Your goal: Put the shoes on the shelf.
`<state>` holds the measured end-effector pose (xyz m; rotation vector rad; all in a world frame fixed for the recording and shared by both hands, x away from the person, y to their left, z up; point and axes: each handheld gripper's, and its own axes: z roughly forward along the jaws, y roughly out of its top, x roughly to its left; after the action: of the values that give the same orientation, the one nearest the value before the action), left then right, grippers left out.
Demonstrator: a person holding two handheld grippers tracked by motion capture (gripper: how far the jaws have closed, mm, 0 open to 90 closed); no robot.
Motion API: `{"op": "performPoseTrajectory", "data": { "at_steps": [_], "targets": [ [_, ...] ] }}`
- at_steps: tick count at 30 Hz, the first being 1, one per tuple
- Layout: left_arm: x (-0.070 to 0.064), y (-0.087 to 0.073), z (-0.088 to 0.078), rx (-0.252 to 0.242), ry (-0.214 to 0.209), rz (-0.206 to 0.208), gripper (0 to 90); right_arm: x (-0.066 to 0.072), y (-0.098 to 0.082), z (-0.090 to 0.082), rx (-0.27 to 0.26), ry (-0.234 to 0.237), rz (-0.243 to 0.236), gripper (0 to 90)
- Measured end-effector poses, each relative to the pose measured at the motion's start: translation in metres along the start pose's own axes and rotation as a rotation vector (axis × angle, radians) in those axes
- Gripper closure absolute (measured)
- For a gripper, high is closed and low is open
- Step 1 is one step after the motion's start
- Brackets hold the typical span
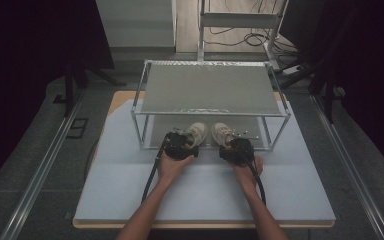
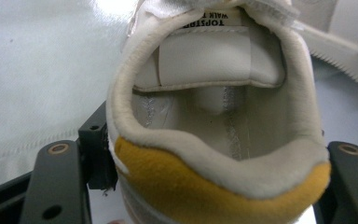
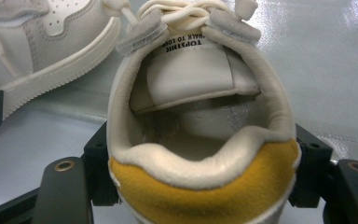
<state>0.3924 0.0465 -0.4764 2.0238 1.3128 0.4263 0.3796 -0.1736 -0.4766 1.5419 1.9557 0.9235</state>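
Holding both sneakers by the heel right now, so here's where you stand. Your left gripper (image 1: 182, 145) is clamped on the left shoe (image 1: 195, 134), jaws pressing either side of the heel just ahead of the yellow heel tab (image 2: 205, 186), and your right gripper (image 1: 238, 150) has the right shoe (image 1: 222, 133) pinched the same way (you can see its own yellow patch (image 3: 205, 191) sitting between the black jaws in the right gripper view). Both shoes sit side by side, toes pointing away from you, at the front edge of the lower level of the metal rack (image 1: 211, 114), under the top shelf (image 1: 212, 89), all of it on the pale table mat (image 1: 200, 185).

What I'd watch for, just my guess from the pictures:

- The heel collar is soft padding. The jaws are squeezing something that gives, so a quick lift or twist could let a shoe roll or slip out.
- The toes are tucked under the top shelf. Lift before you've cleared the rack and the toe or laces may snag the frame.
- The shoes are close to each other, nearly touching by the look of the gripper views. Swing one sideways and you'll likely knock its neighbour.
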Motion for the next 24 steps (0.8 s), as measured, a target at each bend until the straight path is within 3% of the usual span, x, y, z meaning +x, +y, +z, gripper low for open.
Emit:
{"op": "performPoseTrajectory", "data": {
  "at_steps": [7,15,22,24],
  "targets": [
    [-0.004,0.007,0.011,-0.003,0.007,-0.01,30.1,0.005,0.009,0.007,-0.013,-0.012,0.008,29.2],
    [-0.005,0.008,0.017,0.006,0.016,-0.027,29.6,0.008,0.006,0.016,-0.003,-0.034,0.015,28.5],
    [-0.003,0.006,0.016,0.005,-0.01,-0.035,26.8,0.008,0.003,0.016,-0.002,-0.025,0.013,26.8],
    [-0.003,0.006,0.014,0.003,-0.022,-0.033,23.1,0.009,0.003,0.015,-0.005,-0.02,0.016,22.4]
  ]
}}
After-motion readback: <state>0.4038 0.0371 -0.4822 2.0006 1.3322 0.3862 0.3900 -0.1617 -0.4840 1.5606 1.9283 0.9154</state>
